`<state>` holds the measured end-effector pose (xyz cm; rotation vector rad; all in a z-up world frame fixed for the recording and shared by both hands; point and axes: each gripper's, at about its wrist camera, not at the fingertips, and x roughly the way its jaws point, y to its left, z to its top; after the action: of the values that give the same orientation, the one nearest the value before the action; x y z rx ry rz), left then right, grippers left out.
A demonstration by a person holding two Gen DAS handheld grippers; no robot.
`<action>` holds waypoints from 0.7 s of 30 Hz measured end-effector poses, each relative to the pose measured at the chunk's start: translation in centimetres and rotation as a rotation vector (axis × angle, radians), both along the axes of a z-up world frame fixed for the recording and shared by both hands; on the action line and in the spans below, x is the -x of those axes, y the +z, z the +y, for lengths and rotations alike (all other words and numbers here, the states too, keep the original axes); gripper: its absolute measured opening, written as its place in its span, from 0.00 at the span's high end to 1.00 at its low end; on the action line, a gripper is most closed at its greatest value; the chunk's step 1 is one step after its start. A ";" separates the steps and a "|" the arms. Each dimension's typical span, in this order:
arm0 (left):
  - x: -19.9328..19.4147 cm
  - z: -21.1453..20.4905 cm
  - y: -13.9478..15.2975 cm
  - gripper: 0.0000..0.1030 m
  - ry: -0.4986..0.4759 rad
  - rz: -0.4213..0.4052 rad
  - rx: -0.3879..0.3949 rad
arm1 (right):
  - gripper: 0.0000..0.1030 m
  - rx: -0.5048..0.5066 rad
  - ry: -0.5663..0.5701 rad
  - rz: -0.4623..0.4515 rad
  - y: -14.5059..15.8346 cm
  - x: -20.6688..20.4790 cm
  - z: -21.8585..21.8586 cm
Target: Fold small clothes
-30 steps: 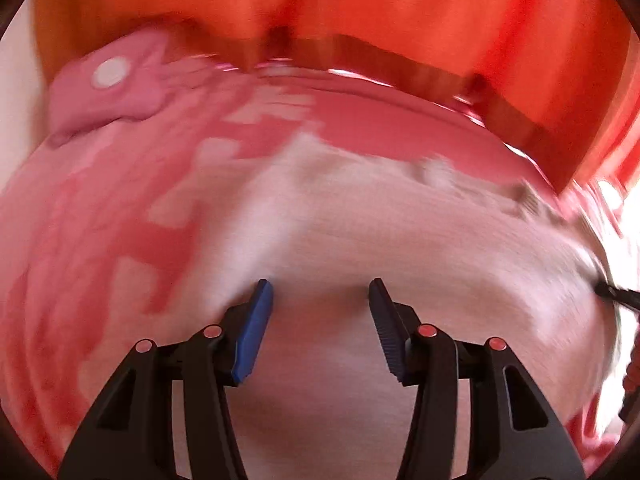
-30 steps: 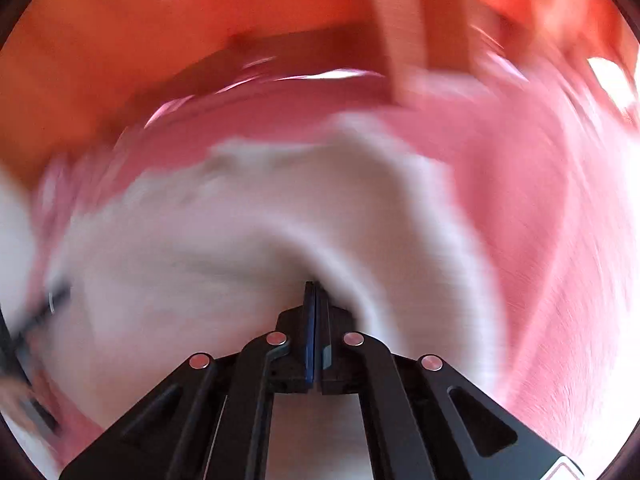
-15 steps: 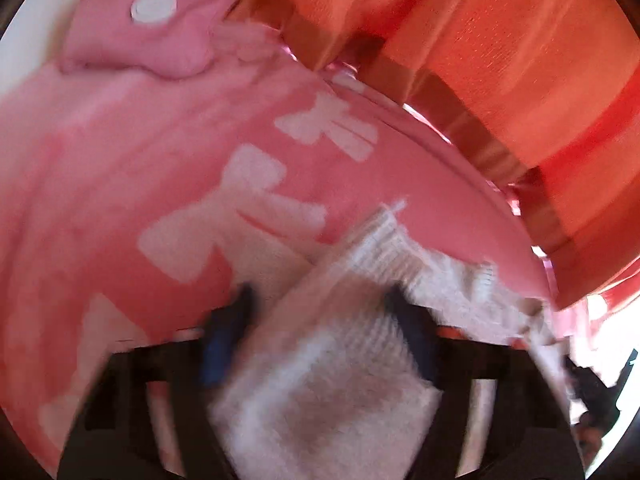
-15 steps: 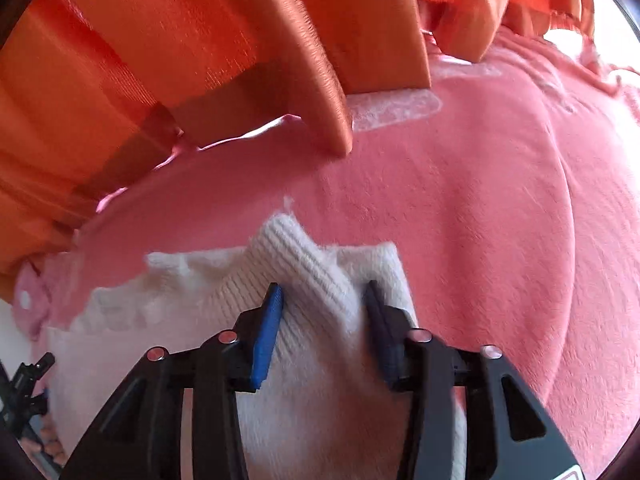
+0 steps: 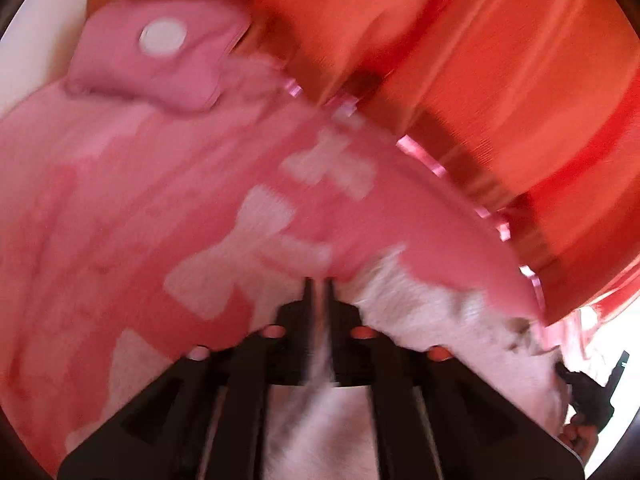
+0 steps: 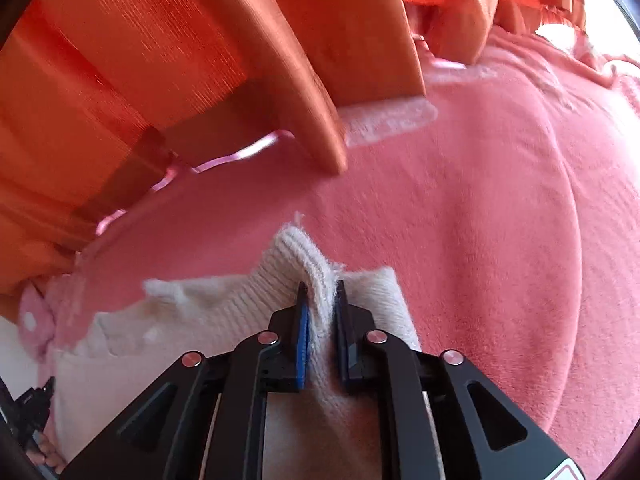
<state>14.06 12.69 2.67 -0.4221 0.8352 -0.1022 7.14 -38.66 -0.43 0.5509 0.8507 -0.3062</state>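
Left wrist view, blurred: left claw point(image 5: 319, 286) has its jaws nearly together, pinching a thin fold of the white knit garment point(image 5: 452, 336) right at the tips. The garment runs from between the jaws back under the claw body and spreads off to the right, towards the right edge of the bed. It lies on a pink blanket point(image 5: 120, 208) with pale bow shapes point(image 5: 244, 248), which covers the bed. A pink cushion point(image 5: 160, 64) with a white dot sits at the far left corner of the blanket, well apart from the claw. Orange curtain point(image 5: 480, 60) hangs along the far edge of the bed. Right claw point(image 5: 588, 392) shows as a dark shape at the far right of the frame, at the garment's other end; its state not readable here

Right wrist view, sharp: right claw point(image 6: 320, 292) narrow, jaws clamped on a raised ribbed ridge of the white knit garment point(image 6: 208, 316). The ridge pokes up past the tips; the rest of the garment lies flat to the left and below the claw on the pink blanket point(image 6: 500, 220). Bare blanket to the right of the claw. Orange curtain point(image 6: 180, 60) folds hang over the bed's far edge, one fold's end touching the blanket just beyond the garment. Pink cushion point(image 6: 36, 320) at the far left edge
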 end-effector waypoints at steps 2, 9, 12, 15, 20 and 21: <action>0.2 -0.3 0.4 0.25 0.006 -0.024 0.003 | 0.80 -0.012 0.000 0.011 0.0 0.0 0.0; -1.7 -3.1 -2.8 0.50 -0.056 0.066 -0.120 | 0.64 0.058 0.079 0.062 -1.2 -1.9 0.9; -1.6 -3.0 -1.3 0.93 -0.083 -0.002 -0.058 | 0.90 0.080 0.082 -0.027 0.8 -1.3 1.6; -0.9 -2.5 0.9 0.94 -0.050 -0.093 -0.052 | 0.91 0.059 0.079 -0.217 5.0 0.4 1.8; -2.4 -1.4 -1.7 1.00 0.018 -0.013 -0.144 | 0.90 0.063 0.035 0.027 -0.8 -1.9 0.5; -3.1 -0.9 -3.7 1.00 0.028 0.061 -0.144 | 0.90 0.027 0.026 0.016 -2.1 -1.8 0.0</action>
<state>17.14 11.82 -0.99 -0.3029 0.8899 -0.0033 8.91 -38.68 -2.55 0.5127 0.8671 -0.2987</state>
